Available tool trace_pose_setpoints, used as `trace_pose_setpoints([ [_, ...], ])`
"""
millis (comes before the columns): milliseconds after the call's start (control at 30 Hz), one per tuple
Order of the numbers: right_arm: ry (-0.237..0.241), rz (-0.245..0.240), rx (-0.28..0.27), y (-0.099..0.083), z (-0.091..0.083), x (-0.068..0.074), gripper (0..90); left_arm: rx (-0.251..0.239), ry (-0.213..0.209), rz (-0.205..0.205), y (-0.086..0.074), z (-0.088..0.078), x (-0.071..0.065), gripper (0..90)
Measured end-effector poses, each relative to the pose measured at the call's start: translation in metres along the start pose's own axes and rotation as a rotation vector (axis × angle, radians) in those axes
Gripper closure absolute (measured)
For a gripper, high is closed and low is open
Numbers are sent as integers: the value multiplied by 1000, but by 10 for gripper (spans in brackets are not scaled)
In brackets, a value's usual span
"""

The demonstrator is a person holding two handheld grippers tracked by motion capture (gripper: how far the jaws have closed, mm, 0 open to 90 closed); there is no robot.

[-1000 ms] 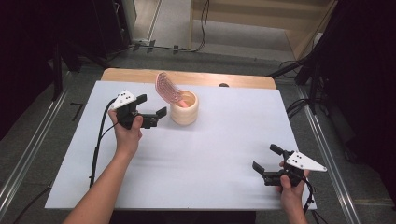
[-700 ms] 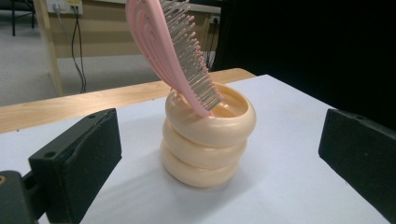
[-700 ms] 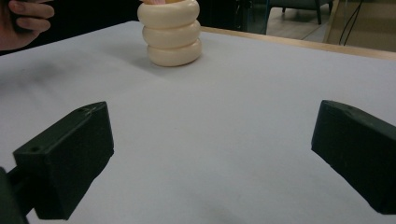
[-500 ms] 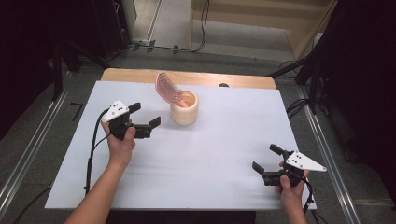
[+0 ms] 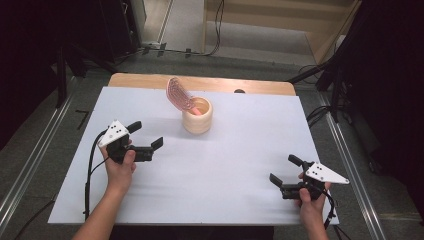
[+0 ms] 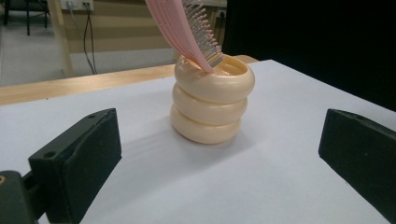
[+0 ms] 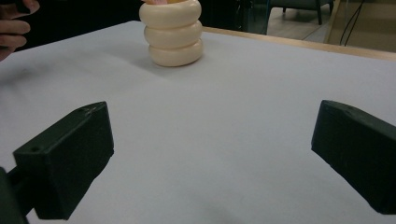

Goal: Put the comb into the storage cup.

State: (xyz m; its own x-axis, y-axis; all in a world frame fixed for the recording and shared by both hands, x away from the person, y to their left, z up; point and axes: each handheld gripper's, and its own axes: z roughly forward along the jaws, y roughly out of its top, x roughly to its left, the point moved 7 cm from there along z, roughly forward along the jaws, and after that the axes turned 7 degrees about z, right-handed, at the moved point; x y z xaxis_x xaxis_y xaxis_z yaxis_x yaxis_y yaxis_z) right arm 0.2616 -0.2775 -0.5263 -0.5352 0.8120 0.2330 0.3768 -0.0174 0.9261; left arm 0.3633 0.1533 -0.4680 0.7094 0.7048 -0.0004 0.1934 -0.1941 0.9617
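The left tool (image 5: pixel 146 135) hovers with its jaws spread wide, gripping nothing. Ahead of it, a little apart across bare white counter (image 5: pixel 240 150), stands the cream holder (image 6: pixel 212 105): a glossy cup shaped like three stacked rounded rings. A pink ribbed comb (image 6: pixel 187 30) with fine teeth leans out of its mouth, tilted back. The right tool (image 5: pixel 285 169), jaws also spread and empty, sits close to the counter's near edge, well apart from the holder, with open smooth surface between.
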Motion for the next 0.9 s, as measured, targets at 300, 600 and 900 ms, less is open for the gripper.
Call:
trace_pose_setpoints([
  [300,-1,0,1,0,0,0,0,-16,14,18,-3,-19,-5,0],
  [600,-2,-1,0,0,-1,0,0,-10,35,13,-16,-37,-3,0],
  [900,-4,-5,-1,0,0,0,0,1,70,14,-31,-58,1,0],
])
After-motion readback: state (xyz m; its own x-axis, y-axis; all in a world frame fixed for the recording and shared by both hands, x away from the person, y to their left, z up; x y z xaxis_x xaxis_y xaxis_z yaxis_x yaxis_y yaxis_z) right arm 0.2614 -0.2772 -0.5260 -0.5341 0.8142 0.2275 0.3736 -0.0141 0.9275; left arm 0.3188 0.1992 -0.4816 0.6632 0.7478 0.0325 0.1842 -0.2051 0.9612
